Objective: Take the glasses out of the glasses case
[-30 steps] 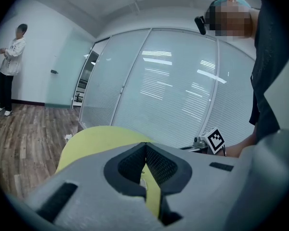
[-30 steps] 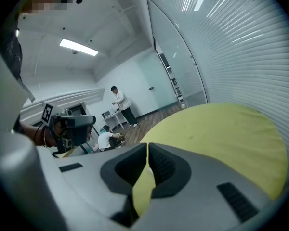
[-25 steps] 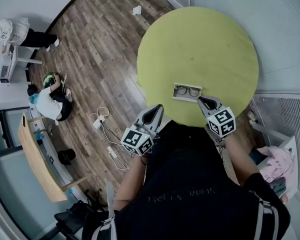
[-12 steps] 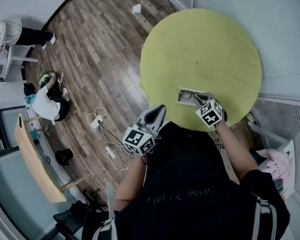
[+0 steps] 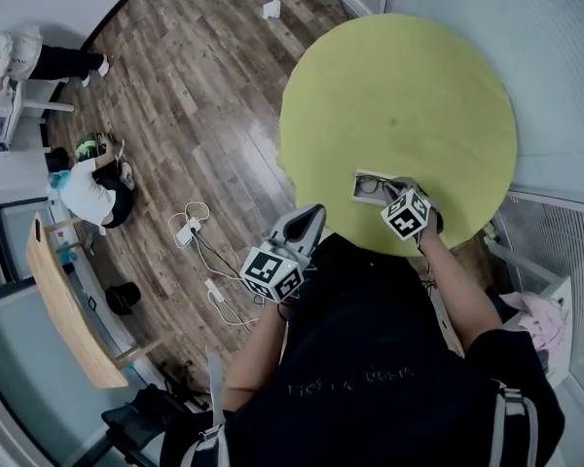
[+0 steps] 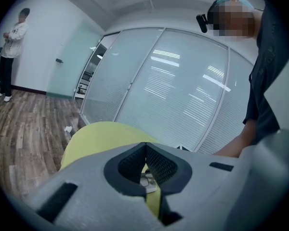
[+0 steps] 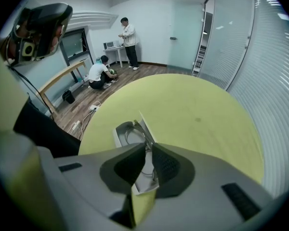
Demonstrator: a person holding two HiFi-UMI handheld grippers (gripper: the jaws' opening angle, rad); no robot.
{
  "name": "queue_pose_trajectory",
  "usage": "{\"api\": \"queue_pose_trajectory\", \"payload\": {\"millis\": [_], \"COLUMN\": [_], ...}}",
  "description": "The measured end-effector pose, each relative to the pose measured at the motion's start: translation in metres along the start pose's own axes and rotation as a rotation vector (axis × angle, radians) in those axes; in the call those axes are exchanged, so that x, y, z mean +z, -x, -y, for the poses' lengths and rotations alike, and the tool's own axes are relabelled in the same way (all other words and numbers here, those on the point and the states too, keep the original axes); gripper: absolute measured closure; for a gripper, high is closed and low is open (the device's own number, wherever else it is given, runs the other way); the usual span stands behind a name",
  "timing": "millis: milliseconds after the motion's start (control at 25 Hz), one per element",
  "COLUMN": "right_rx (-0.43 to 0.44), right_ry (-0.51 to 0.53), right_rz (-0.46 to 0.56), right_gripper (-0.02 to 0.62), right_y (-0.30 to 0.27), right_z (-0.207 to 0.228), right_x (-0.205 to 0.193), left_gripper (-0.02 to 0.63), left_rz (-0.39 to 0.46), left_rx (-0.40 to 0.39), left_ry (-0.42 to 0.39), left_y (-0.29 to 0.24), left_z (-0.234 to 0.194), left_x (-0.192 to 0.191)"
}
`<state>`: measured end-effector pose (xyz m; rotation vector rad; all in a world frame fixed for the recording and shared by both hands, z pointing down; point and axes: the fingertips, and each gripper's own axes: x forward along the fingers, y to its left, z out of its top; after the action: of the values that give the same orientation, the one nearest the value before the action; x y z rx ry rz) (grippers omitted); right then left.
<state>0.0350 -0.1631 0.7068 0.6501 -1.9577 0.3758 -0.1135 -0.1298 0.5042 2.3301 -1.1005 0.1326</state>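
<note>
Yellow-green round table (image 5: 399, 86) | glasses case (image 7: 119, 133) open near its front edge, glasses (image 7: 131, 129) inside | right gripper (image 7: 148, 148) over case, jaws slightly apart | left gripper (image 6: 145, 148) beside table edge, jaws together, empty

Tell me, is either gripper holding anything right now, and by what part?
Nothing held. Left gripper is shut and empty; right gripper has jaws slightly apart over the glasses in the case.

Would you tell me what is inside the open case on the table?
The glasses lie inside the case; the right gripper covers part of them and the case's near end.
</note>
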Motion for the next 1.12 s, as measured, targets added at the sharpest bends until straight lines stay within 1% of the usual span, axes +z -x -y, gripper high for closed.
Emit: {"api": "queue_pose_trajectory", "payload": {"millis": [200,400,560,640,760,840,960,1120], "right_rx": [-0.022,-0.065,-0.098,-0.093,-0.069,-0.069,-0.054,-0.068], "right_ry": [0.078,0.222,0.307,0.346,0.400,0.423,0.419,0.428], "right_rz": [-0.050,-0.098,-0.059,-0.041,-0.063,-0.081,-0.102,-0.160], "right_gripper": [0.565,0.565,0.565,0.565,0.565,0.565,0.565,0.565], "right_y": [-0.015,-0.025,-0.020,-0.019,-0.029,-0.032,-0.037,-0.049], "right_z": [0.004,0.003,-0.001,-0.009,-0.018,-0.019,-0.021,-0.015], "right_x": [-0.008,-0.009,0.006,0.016,0.019,0.018,0.016,-0.001], "left_gripper": [0.589,0.589,0.589,0.589,0.589,0.589,0.589,0.589], "left_rz": [-0.014,-0.027,-0.028,-0.029,-0.027,-0.024,-0.023,-0.022], "left_rx": [0.004,0.006,0.006,0.007,0.010,0.006,0.010,0.013], "left_ry": [0.013,0.024,0.026,0.030,0.041,0.042,0.045,0.053], "left_y": [0.002,0.007,0.007,0.008,0.009,0.009,0.012,0.013], "left_z": [-0.003,-0.006,-0.008,-0.011,-0.014,-0.013,-0.015,-0.016], "left_x": [-0.005,-0.009,-0.011,-0.011,-0.011,-0.011,-0.011,-0.012]}}
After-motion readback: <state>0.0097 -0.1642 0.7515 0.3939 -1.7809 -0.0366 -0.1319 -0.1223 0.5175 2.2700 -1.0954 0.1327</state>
